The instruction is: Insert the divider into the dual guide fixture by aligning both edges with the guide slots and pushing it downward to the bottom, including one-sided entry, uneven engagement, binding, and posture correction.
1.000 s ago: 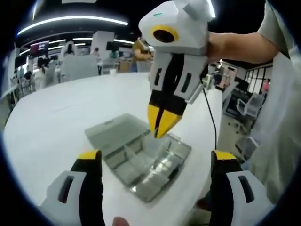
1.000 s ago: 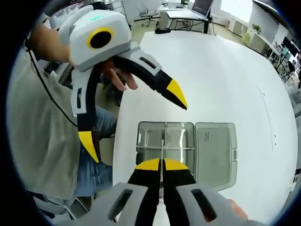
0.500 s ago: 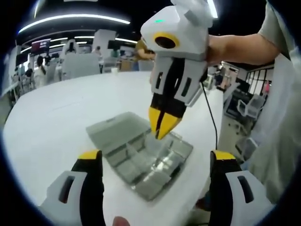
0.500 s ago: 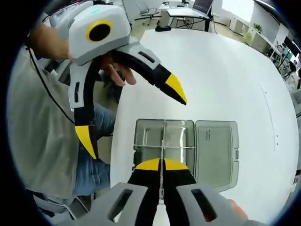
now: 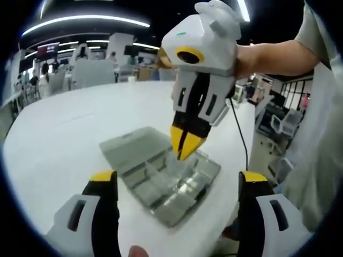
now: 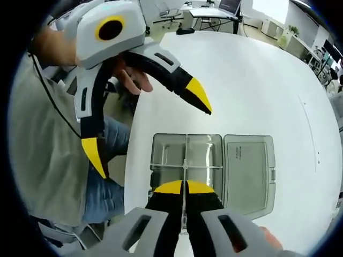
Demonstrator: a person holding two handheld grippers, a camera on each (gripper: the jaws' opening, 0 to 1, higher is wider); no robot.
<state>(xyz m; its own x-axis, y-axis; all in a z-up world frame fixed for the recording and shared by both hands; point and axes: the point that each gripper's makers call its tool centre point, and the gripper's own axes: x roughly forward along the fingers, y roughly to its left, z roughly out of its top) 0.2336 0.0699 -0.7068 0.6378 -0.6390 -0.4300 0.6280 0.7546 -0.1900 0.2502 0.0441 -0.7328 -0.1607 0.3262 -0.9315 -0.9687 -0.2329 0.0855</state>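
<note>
1. A clear plastic box point(image 6: 187, 163) lies open on a white table point(image 6: 252, 91), its lid point(image 6: 247, 171) flat beside it.
2. The right gripper point(image 6: 184, 187), directly above the box, is clenched on a thin clear divider point(image 6: 184, 160) that stands between the box's compartments.
3. The left gripper point(image 6: 147, 134) hovers nearby, jaws spread wide, grasping nothing.

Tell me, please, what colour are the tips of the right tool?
Yellow tips on the right tool, above black; clearest in the left gripper view.
</note>
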